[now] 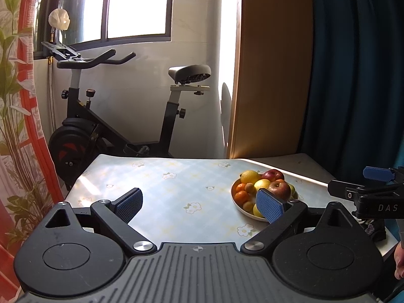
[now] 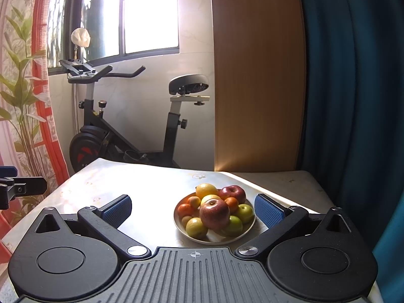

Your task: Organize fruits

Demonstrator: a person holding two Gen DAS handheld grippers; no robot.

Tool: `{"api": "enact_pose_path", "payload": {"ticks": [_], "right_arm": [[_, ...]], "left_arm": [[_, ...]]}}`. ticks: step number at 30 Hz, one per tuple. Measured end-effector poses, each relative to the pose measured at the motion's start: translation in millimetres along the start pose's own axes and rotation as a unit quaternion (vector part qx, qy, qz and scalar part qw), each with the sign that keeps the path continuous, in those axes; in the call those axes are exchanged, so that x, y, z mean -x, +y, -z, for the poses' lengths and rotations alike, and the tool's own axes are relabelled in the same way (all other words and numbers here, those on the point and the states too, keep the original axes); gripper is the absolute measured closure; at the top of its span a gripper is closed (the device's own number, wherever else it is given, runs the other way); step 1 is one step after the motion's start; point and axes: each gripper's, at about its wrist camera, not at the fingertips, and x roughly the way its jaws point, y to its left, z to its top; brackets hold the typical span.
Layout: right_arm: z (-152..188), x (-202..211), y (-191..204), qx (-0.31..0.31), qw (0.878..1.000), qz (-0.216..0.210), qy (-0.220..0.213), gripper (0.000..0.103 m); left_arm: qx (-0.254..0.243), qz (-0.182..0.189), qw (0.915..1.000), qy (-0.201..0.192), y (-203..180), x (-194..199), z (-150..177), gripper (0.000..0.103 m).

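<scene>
Fruit sits heaped on a round pale plate on a table covered with a pale blue flowered cloth; in the right wrist view the plate lies at lower centre of the frame, in the left wrist view at centre right. Contents noted in the right wrist view: a large red apple at the front of the heap, a second red apple behind it, a lemon at the back, two green apples on the right side, a yellow-green fruit at front left, an orange on the left edge, and small brownish fruits too small to identify. Left gripper hovers above the table with its jaws spread wide and nothing between them; its right blue pad overlaps the near edge of the plate in the frame, contact cannot be told. Right gripper is likewise spread wide and empty, the plate appearing between its two fingers in the frame but lying beyond them. Right gripper also shows at the right edge of the left wrist view, with part of a hand below it at lower right. Behind the table, at left of both frames, stands an exercise bike under a bright window; a wooden panel stands at centre right, a dark blue curtain at far right, and a red patterned curtain at far left
</scene>
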Motion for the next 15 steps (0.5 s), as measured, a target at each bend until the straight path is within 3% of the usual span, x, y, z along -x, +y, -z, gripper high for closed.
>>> {"api": "enact_pose_path", "payload": {"ticks": [15], "right_arm": [[-0.3,0.4,0.3,0.0,1.0,0.0,0.0,0.0]], "left_arm": [[-0.003,0.006,1.0,0.001,1.1,0.4,0.4,0.005]]}}
